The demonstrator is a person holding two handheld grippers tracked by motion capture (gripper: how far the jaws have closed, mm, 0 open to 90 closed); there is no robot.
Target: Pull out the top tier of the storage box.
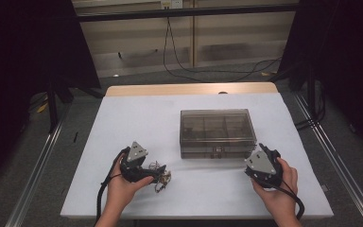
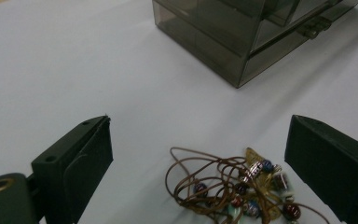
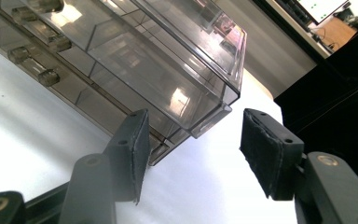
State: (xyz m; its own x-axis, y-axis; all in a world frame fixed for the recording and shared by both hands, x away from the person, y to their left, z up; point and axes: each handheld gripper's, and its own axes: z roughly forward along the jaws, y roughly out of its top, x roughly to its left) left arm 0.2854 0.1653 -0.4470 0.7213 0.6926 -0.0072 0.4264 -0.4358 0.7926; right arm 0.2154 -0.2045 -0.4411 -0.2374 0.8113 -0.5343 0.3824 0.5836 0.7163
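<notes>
smoky plastic box (image 1: 217, 133): our right tool (image 3: 193, 154) gapes at its corner, left tool (image 2: 198, 163) open over the beaded cord (image 2: 233, 189) beside it, ready to pinch.

1. I see a beaded necklace (image 2: 240, 189) on a thin brown cord, bunched in a loose tangle on the white table cover, near the front edge.
2. I see a smoky clear plastic compartment box (image 1: 217, 133), lid shut, latch facing me, resting flat mid-table.
</notes>
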